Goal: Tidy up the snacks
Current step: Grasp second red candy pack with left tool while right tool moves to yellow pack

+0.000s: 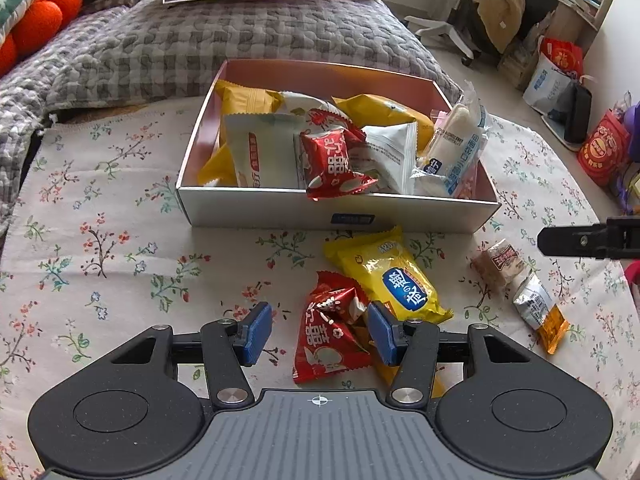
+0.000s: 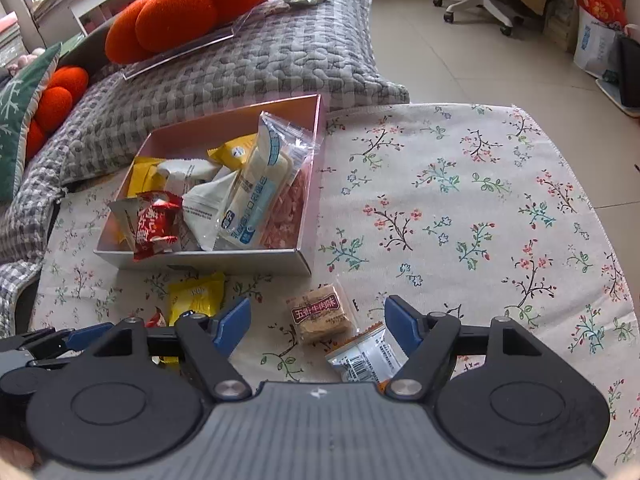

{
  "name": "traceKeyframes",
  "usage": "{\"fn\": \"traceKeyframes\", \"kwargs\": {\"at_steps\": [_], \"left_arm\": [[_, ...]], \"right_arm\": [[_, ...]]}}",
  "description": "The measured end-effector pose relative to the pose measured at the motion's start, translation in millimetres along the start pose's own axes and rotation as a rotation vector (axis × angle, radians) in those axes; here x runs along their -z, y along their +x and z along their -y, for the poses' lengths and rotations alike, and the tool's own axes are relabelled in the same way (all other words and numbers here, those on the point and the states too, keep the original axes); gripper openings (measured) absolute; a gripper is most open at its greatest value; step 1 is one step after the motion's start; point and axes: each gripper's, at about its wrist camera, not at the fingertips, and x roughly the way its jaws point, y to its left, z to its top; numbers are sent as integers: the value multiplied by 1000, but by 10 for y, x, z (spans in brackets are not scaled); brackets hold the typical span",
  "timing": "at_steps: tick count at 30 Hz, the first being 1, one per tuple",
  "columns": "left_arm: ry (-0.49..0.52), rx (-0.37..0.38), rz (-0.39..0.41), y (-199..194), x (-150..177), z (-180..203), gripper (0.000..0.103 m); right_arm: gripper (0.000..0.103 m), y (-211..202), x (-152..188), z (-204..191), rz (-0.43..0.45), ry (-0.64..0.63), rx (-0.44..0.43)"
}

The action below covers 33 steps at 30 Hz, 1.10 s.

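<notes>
Left gripper [image 1: 318,334] hangs with jaws apart, the red candy [image 1: 332,336] lying between them, unpinched. Right gripper [image 2: 318,326], jaws wide, straddles the brown bar [image 2: 320,314] and silver packet [image 2: 366,358] near the cloth's [image 2: 460,184] front edge, before the box [image 2: 208,258].

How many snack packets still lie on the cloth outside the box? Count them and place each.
4: red packet between the left gripper fingers, yellow packet beside it, brown bar and silver-orange packet before the right gripper. More may be hidden.
</notes>
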Motion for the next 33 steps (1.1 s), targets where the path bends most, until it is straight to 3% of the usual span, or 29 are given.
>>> {"fn": "traceKeyframes", "kwargs": {"at_steps": [16,19,22,24,33], "left_arm": [[0,7,-31,117,20,23,50],[-4,11,-54,197,41,27,47],[-25,18,-74,257,43,-4,33],[-41,24,-68,238,28,-28,30],[-84,53,-37,101,-35,-106,28]], "right_arm": [[72,42,4,-44,-14,-22,4],[72,44,5,-47,-15,-23,6],[72,49,4,-51,-15,-25,9],[72,56,3,-56,-17,-28,9],[72,63,3,-61,-17,-32,9]]}}
